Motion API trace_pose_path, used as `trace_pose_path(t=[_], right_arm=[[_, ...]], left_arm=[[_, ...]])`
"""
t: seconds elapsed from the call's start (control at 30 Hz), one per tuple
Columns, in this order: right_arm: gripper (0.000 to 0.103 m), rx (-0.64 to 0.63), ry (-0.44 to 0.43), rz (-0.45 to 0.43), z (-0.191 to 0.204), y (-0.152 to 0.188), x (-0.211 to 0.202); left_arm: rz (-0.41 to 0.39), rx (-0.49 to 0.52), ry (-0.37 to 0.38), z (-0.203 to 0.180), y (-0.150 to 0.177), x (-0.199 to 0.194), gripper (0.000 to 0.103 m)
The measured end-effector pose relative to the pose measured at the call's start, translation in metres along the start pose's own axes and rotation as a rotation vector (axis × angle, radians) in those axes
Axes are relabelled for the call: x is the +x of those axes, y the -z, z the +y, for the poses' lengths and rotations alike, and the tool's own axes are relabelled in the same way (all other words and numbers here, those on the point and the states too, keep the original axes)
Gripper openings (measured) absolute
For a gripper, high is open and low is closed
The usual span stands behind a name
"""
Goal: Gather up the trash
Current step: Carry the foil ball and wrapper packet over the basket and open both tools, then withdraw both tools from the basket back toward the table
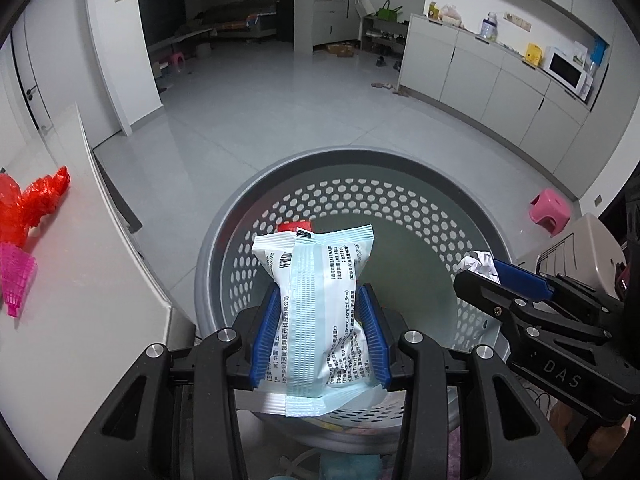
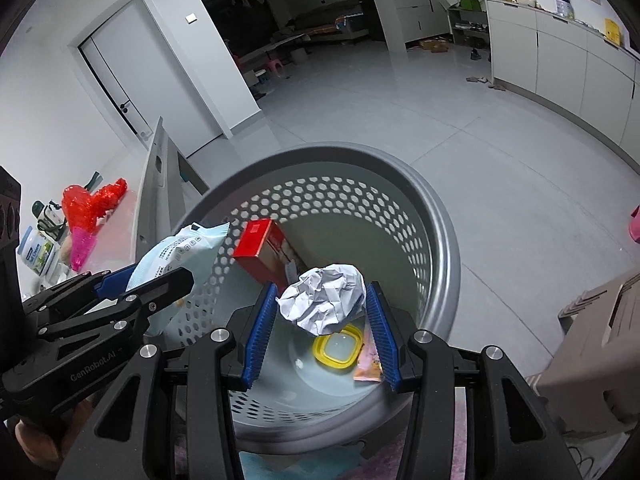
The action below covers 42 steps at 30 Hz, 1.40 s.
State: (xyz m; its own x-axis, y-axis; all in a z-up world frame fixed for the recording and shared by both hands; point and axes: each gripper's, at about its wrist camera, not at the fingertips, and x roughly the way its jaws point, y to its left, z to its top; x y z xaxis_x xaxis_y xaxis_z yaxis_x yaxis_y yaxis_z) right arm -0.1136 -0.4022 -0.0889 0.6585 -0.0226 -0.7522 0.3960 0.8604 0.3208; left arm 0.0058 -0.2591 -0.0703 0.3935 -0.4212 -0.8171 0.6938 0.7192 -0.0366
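Two tools over one basket (image 2: 448,240) — left tool (image 1: 320,320) grips one packet (image 1: 316,300); right tool (image 2: 322,322) one paper ball (image 2: 324,300).

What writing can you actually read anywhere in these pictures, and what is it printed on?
"DAS": right tongs, on the black body.
"GenRobot.AI": left tongs, on the black body.
Blue-and-white packet: a barcode and rows of Chinese print, too small to read.
White canister: label blurred.
Red box: no legible text.
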Motion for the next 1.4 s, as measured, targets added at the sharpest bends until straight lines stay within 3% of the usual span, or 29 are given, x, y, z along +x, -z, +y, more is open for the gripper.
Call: trace_pose_path(t=[0.3,0.47,1.0,1.4], right_arm=[[0.046,-0.006,0.004,-0.002,0.000,0.000,0.002],[0.059,0.005,0.006,-0.021,-0.002,0.000,-0.002],[0.059,-0.002,0.006,-0.022,0.002,0.001,-0.009],[0.061,-0.023,0.003,-0.034,0.011,0.003,-0.019]], left_arm=[[0.008,-0.016,-0.014,0.000,0.000,0.006,0.044],[-0.001,-0.018,-0.024,0.004,0.001,0.001,0.057],[-0.010,-0.037,-0.039,0.010,0.006,-0.009,0.064],[-0.047,-0.063,-0.040,0.018,0.011,-0.025,0.076]])
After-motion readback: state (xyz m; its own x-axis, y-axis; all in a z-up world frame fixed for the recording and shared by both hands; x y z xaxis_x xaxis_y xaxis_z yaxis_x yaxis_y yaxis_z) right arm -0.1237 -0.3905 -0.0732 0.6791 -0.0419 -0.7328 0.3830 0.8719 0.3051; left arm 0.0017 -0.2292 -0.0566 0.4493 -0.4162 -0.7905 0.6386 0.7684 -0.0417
